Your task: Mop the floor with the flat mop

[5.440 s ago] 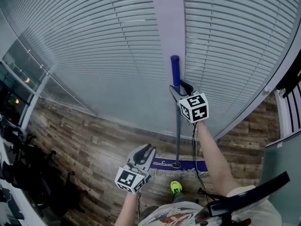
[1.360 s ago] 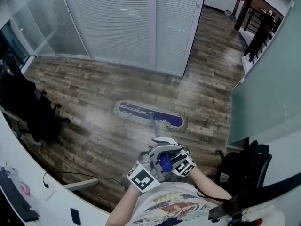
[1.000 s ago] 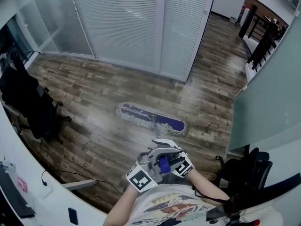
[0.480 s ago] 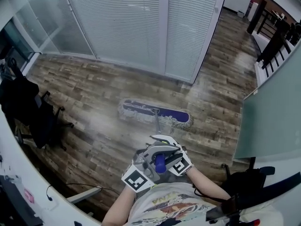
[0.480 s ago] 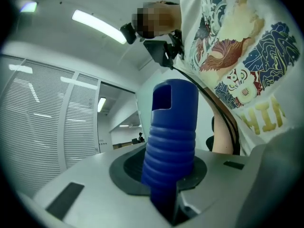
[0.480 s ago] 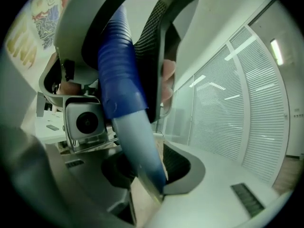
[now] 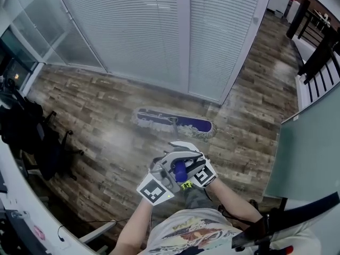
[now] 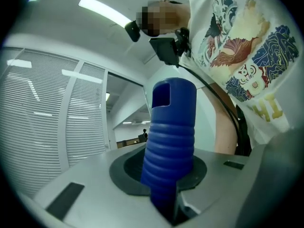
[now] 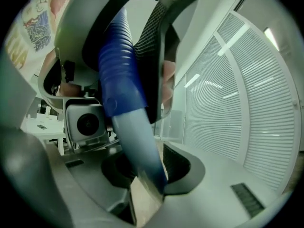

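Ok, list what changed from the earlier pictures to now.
The flat mop, earlier upright against the blinds with only the right gripper on it, now lies head-down on the wood floor and has been pushed nearer the blinds. The left gripper, free at first, took hold of the blue grip; its jaws have just been closing on it. Unchanged lately: both grippers hold the mop.
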